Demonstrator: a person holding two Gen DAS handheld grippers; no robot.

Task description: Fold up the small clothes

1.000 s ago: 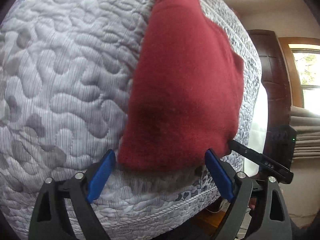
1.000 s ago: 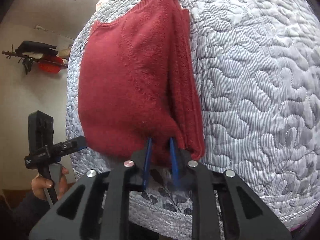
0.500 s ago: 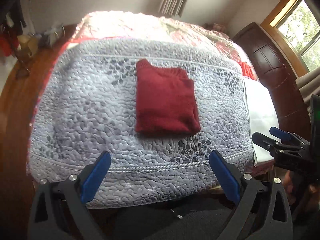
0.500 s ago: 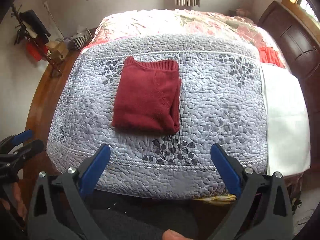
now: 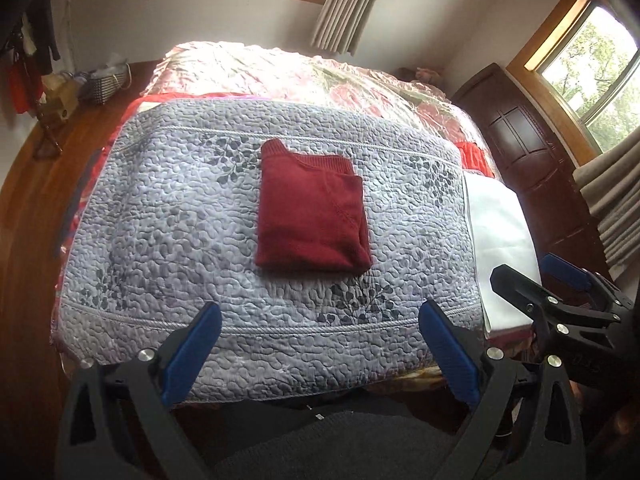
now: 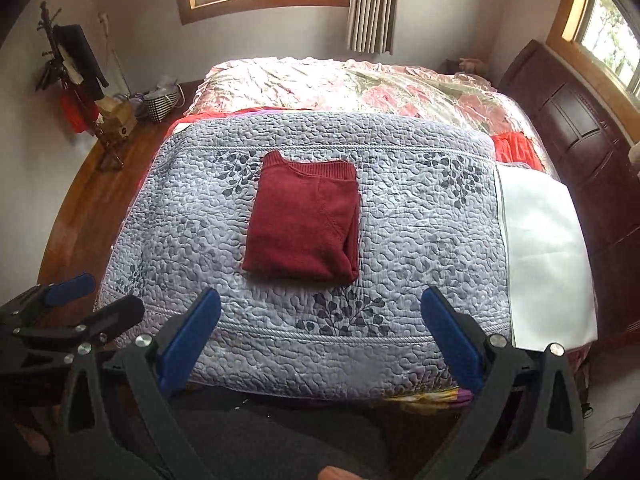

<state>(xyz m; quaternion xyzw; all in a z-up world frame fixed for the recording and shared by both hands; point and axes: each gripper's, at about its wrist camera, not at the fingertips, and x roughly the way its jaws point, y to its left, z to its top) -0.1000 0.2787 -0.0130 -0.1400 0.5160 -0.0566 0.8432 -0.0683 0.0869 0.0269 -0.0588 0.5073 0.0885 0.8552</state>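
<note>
A red sweater (image 5: 312,212) lies folded in the middle of the frame, flat on the grey quilt (image 5: 160,248) that covers the bed. The left tool (image 5: 318,350) has its blue fingers (image 5: 192,352) wide apart, holding nothing. The right tool (image 6: 320,344) is spread wide too, empty. Both hang at the bottom of the frame, well apart from the sweater.

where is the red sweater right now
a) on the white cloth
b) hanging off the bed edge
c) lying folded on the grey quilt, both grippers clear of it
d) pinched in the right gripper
c: the red sweater lies folded on the grey quilt, with the left gripper and right gripper both open and short of it.
</note>
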